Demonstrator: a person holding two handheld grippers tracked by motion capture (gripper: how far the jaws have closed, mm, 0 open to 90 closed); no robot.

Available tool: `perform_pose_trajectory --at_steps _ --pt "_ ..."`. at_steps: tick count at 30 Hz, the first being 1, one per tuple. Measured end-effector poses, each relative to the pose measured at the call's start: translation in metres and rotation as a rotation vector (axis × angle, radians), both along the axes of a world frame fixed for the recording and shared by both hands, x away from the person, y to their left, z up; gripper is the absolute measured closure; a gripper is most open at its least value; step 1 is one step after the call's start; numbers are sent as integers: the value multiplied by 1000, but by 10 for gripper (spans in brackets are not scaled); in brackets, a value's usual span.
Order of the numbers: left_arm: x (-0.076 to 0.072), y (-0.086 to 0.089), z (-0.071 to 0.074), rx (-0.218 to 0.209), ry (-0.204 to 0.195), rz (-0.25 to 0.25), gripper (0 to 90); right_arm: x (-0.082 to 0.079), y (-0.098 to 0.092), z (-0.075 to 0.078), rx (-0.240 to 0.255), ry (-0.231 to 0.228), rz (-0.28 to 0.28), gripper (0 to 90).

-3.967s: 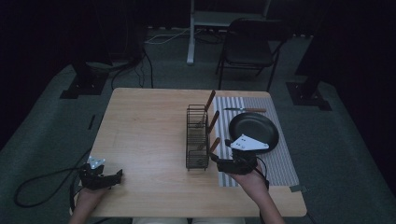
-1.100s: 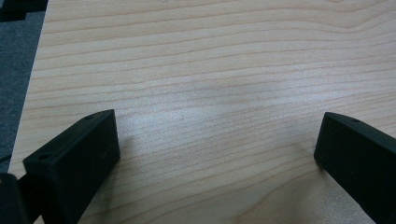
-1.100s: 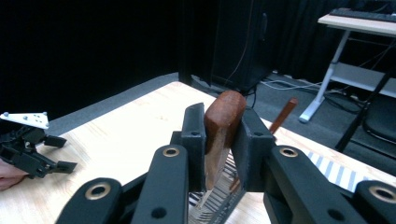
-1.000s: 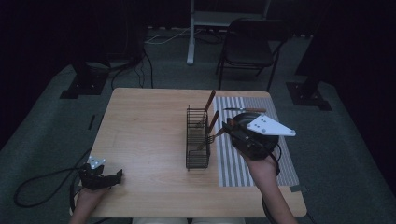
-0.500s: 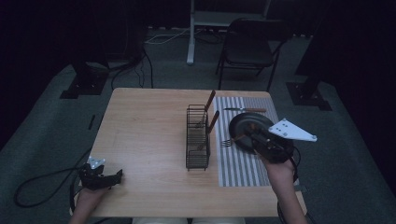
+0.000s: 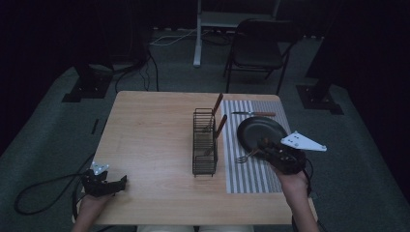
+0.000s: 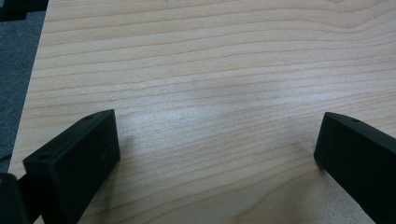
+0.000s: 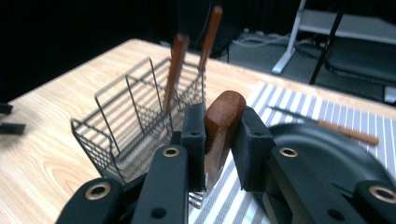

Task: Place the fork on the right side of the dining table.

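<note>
Fork clamped by its wooden handle in the closed right gripper, now carried from above the plate down toward the caddy, so insertion seems next. Caddy holds 2 wooden-handled utensils. Left gripper rests open, empty, on the table

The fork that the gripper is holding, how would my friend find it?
Start at the striped mat on the table's right side, by the black plate. The fork hangs just above it, its brown wooden handle clamped in the right gripper. The other utensils stand in the wire basket or lie behind the plate.
</note>
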State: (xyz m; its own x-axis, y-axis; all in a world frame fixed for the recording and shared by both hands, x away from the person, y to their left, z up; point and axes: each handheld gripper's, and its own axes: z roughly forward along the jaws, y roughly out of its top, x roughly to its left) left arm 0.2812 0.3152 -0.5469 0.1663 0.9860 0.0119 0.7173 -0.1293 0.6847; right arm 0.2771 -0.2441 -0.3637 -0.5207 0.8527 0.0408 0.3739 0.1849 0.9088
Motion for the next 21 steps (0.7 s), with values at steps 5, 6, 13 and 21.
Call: perform_pose_trajectory --at_steps 5,6,13,21 --pt "0 0 0 0 0 0 1 4 -6 -18 -1 49 -7 761" --pt "0 0 0 0 0 0 1 5 -8 -21 -1 57 -7 761" --pt "0 0 0 0 0 0 1 9 -15 -37 -14 102 -2 761" --pt "0 0 0 0 0 0 1 15 -23 -47 12 125 21 760"
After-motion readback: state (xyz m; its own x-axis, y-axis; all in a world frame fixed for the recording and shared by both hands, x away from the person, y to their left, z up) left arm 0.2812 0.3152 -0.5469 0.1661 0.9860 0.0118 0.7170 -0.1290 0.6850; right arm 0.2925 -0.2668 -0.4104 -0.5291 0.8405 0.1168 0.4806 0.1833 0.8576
